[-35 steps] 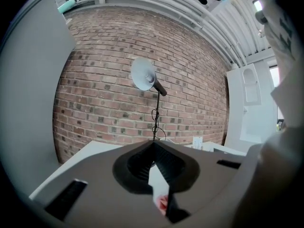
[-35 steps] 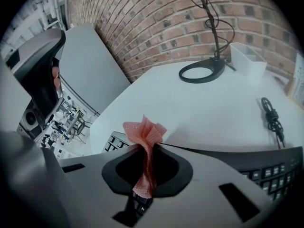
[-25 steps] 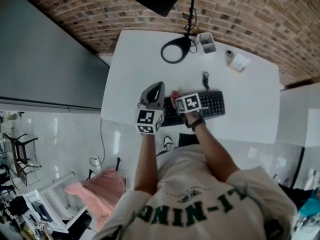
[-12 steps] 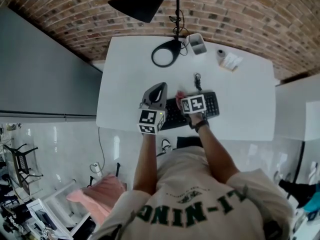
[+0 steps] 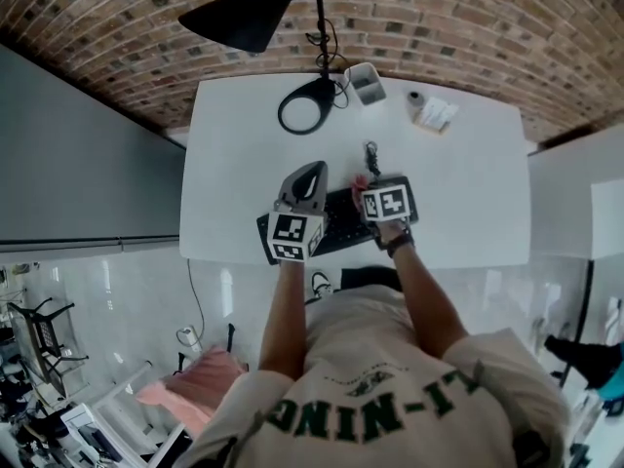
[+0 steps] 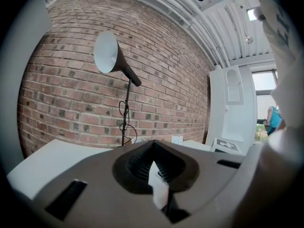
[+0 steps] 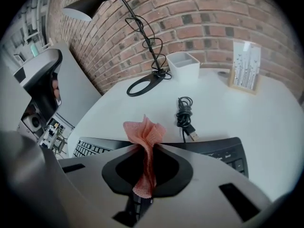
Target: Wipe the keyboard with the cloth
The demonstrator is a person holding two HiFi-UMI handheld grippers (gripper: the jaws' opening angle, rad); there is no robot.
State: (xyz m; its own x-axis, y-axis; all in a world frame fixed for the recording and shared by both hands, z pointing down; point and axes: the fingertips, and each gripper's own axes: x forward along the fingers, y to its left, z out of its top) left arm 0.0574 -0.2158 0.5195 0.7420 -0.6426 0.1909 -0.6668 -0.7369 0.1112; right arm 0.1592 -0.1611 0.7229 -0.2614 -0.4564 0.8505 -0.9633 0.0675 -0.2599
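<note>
Cloth [image 7: 144,133]: pink, coarse open weave, bunched into a ruffled fold and clamped between the closed jaws of the right gripper [image 7: 145,152], directly above the keyboard [image 7: 223,150]. The keyboard is black, flat plastic and lies near the front edge of the smooth white table [image 5: 468,183]. The left gripper [image 6: 155,174] is held over the keyboard's left part, jaws pressed together with nothing between them. Just beyond the keyboard lies a coiled black cable [image 7: 184,109] with a metal plug. Farther back stand a black ring-shaped lamp base [image 7: 144,85], a white rectangular container [image 7: 184,64] and a printed card [image 7: 245,65], then the red brick wall [image 7: 204,18].
</note>
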